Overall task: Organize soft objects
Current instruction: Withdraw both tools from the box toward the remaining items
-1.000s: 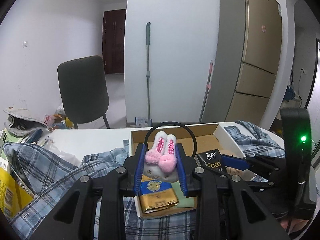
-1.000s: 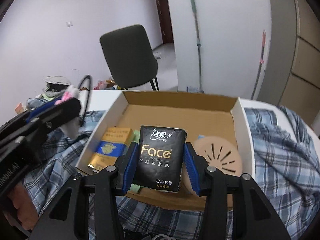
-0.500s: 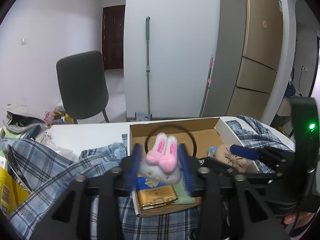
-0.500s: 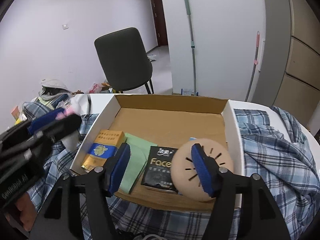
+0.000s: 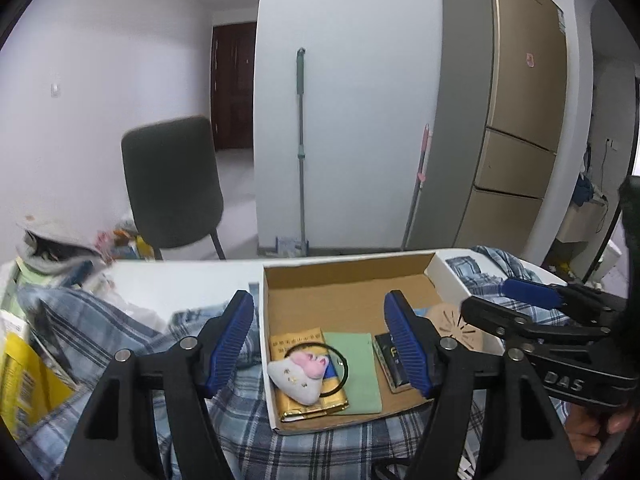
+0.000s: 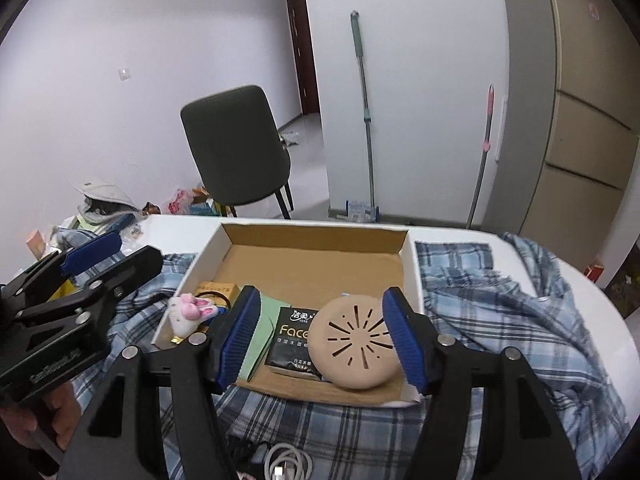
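An open cardboard box (image 5: 344,280) (image 6: 316,264) lies on a plaid cloth. In it lie a plush bunny charm with a black ring (image 5: 300,374) (image 6: 188,312) on a yellow pack (image 5: 316,404), a green cloth (image 5: 354,364) (image 6: 262,326), a black Face tissue pack (image 6: 294,338) (image 5: 390,360) and a round beige pad (image 6: 354,340) (image 5: 460,326). My left gripper (image 5: 320,344) is open and empty above the box's near left. My right gripper (image 6: 322,334) is open and empty above the tissue pack and pad.
A blue plaid cloth (image 6: 500,320) (image 5: 100,332) covers the white table (image 5: 180,284). Clutter and a yellow bag (image 5: 24,384) lie at the left. A dark chair (image 6: 236,148), two mops and a fridge (image 5: 504,128) stand behind. A white cable (image 6: 288,464) lies at the near edge.
My left gripper opened and let the bunny charm drop onto the yellow pack. My right gripper opened earlier, leaving the tissue pack in the box, and has drawn back.
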The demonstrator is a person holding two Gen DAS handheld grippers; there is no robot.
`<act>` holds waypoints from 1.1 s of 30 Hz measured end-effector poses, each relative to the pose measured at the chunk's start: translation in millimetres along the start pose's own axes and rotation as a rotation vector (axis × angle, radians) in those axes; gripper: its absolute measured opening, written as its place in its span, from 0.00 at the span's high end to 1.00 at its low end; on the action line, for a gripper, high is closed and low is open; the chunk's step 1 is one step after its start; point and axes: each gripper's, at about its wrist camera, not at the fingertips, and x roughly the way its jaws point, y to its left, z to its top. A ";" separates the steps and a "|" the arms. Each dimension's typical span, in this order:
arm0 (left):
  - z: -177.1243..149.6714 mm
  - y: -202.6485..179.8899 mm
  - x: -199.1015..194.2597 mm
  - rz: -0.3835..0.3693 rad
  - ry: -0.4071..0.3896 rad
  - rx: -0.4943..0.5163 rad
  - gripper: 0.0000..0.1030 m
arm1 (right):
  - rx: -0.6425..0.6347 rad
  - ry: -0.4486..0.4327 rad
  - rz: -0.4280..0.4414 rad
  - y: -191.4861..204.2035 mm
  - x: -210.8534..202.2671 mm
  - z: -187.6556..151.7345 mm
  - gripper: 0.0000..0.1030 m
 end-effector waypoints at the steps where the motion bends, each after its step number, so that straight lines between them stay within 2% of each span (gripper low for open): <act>1: 2.2 -1.1 -4.0 -0.006 -0.007 -0.003 0.33 | -0.003 -0.013 0.001 0.6 -7.6 0.9 0.39; 11: 18.2 -27.4 -95.3 -0.022 -0.183 0.033 0.33 | -0.020 -0.161 0.006 10.1 -88.2 2.6 0.39; 15: 4.1 -35.9 -125.4 -0.027 -0.244 0.041 0.33 | -0.046 -0.229 -0.013 15.4 -119.8 -9.3 0.39; 19: -14.3 -35.2 -141.0 -0.044 -0.250 0.028 0.33 | -0.048 -0.266 -0.020 15.9 -139.6 -27.0 0.39; 26: -53.2 -30.3 -154.6 -0.055 -0.292 0.029 0.32 | -0.061 -0.283 -0.036 17.3 -140.5 -65.8 0.39; 30: -68.3 -26.2 -145.3 -0.067 -0.273 0.034 0.33 | -0.070 -0.281 -0.068 17.0 -129.1 -83.4 0.39; 33: -76.6 -21.7 -138.3 -0.053 -0.265 0.029 0.33 | -0.068 -0.258 -0.059 14.4 -118.5 -91.3 0.39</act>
